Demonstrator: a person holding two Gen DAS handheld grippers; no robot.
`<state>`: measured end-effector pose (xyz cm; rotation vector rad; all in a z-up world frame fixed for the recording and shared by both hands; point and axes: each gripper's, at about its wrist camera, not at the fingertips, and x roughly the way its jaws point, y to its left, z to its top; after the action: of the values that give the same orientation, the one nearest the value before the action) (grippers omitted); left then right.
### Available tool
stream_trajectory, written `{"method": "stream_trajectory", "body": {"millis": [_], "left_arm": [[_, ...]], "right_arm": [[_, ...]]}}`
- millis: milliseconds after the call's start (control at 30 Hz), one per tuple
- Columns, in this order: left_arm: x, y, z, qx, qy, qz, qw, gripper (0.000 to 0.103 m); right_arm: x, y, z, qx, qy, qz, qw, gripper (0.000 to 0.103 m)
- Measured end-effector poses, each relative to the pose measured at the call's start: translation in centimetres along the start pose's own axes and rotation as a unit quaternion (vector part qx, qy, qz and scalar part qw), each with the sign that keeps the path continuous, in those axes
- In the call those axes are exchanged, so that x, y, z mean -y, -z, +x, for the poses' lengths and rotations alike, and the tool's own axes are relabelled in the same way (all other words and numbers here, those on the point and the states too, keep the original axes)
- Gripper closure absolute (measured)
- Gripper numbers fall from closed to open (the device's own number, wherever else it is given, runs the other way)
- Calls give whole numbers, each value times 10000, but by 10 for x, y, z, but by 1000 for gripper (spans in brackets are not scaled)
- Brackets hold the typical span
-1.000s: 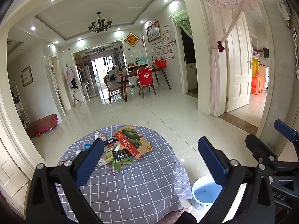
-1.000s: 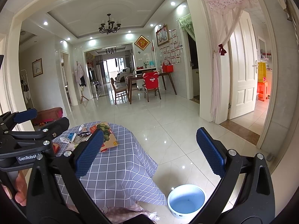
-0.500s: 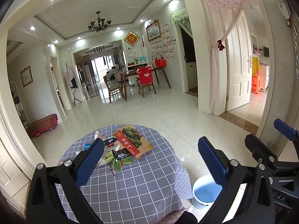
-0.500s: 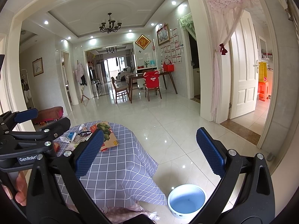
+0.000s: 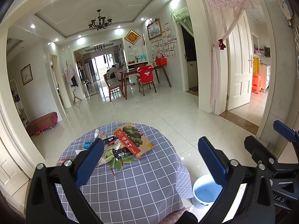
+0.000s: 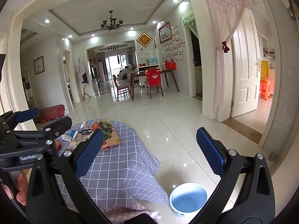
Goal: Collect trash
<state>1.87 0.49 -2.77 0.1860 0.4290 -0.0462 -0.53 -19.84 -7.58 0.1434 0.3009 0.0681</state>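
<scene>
A loose heap of trash [image 5: 115, 147] lies toward the far side of a round table covered in a grey-and-white checked cloth [image 5: 130, 183]. The largest piece in it is a flat brown cardboard sheet with a red band and a printed picture of green vegetables [image 5: 133, 140]; beside it lie dark snack wrappers [image 5: 121, 153], wilted green leaves [image 5: 116, 163], a small blue-and-white carton [image 5: 87, 145] and a small white bottle [image 5: 97, 133]. On the glossy white tiled floor [image 5: 158, 115] just beside the table, to its right, stands a white plastic bin lined in pale blue [image 5: 204, 192], its mouth facing up.

The left gripper [image 5: 151, 162], black with blue ribbed pads, hangs above the near part of the table with its jaws spread wide and nothing between them. The right gripper [image 6: 149, 153] hangs off the table's right edge, above the bin [image 6: 188, 198], likewise spread wide and holding nothing. Farther back stand a dark wooden dining table [image 5: 138, 71] and a chair draped in red cloth [image 5: 146, 74].
</scene>
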Motion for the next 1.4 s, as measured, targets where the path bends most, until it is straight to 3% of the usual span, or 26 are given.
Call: {"method": "stream_trajectory", "body": {"millis": [667,967,1133,1200,1400], "left_arm": [[-24,4,38,-375,0,-165,9992,4],[-67,22,81,-672,-235,-331,9969,4],[-129,49,124,-1115,-900,-708,9872,4],[-161,66,144,-1353,-1256,-918,9785,4],[-240,110,187,-1874,-1858,-1359,9549,4]], "right_arm": [[-16,-1,37,-288,-118,-15,9995,6],[-42,6,78,-575,-291,-24,9979,6],[-73,20,125,-993,-563,-27,9935,6],[-88,27,145,-1198,-737,-24,9901,6],[-137,57,206,-1830,-1057,-21,9774,6]]}}
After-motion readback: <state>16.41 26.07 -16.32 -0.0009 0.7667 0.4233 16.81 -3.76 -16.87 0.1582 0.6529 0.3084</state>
